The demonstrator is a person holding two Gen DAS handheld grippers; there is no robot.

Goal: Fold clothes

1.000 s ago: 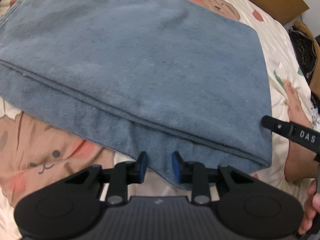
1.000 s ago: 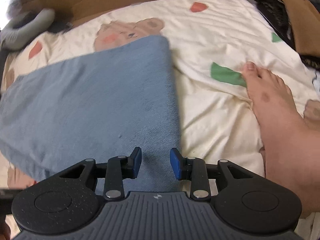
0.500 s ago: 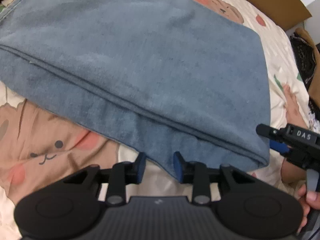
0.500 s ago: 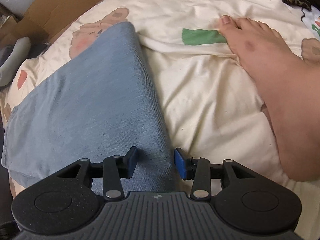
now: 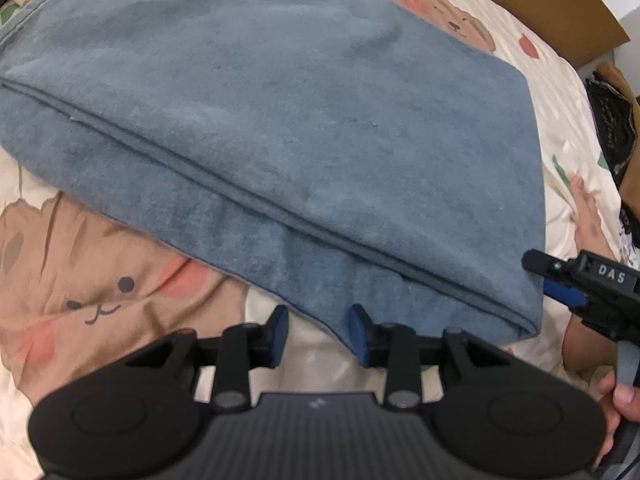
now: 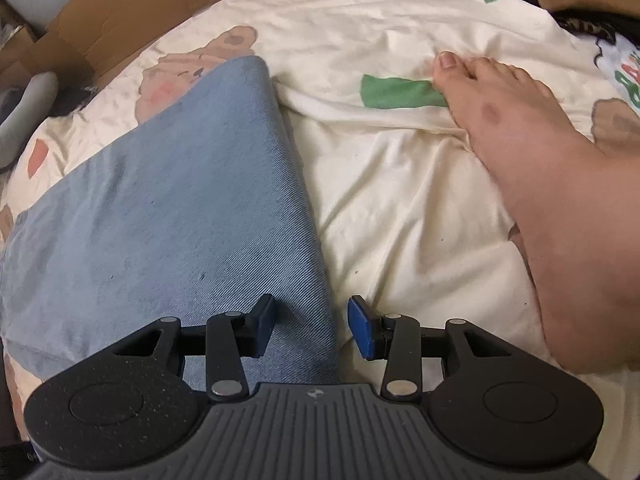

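A folded blue-grey garment point(image 5: 280, 120) lies flat on the bear-print bedsheet point(image 5: 100, 280). My left gripper point(image 5: 318, 332) hovers at its near edge, open, with the cloth's lowest tip just reaching the gap between the blue pads. In the right wrist view the same garment point(image 6: 180, 200) shows its folded right edge running down between the fingers of my right gripper point(image 6: 312, 328), which stands open above it without pressing. In the left wrist view the right gripper point(image 5: 550, 280) sits at the cloth's near right corner.
A person's bare foot point(image 6: 500, 120) rests on the cream sheet point(image 6: 400, 220) right of the garment. Cardboard point(image 6: 120, 12) lines the far side of the bed. A dark cloth point(image 5: 612, 120) lies at the right edge, and a hand point(image 5: 624, 396) holds the right gripper's handle.
Both grippers' jaws have spread wider. The right gripper rolled and shifted, so the garment's folded edge now lies between its fingers; in the left view it has come up to the cloth's corner.
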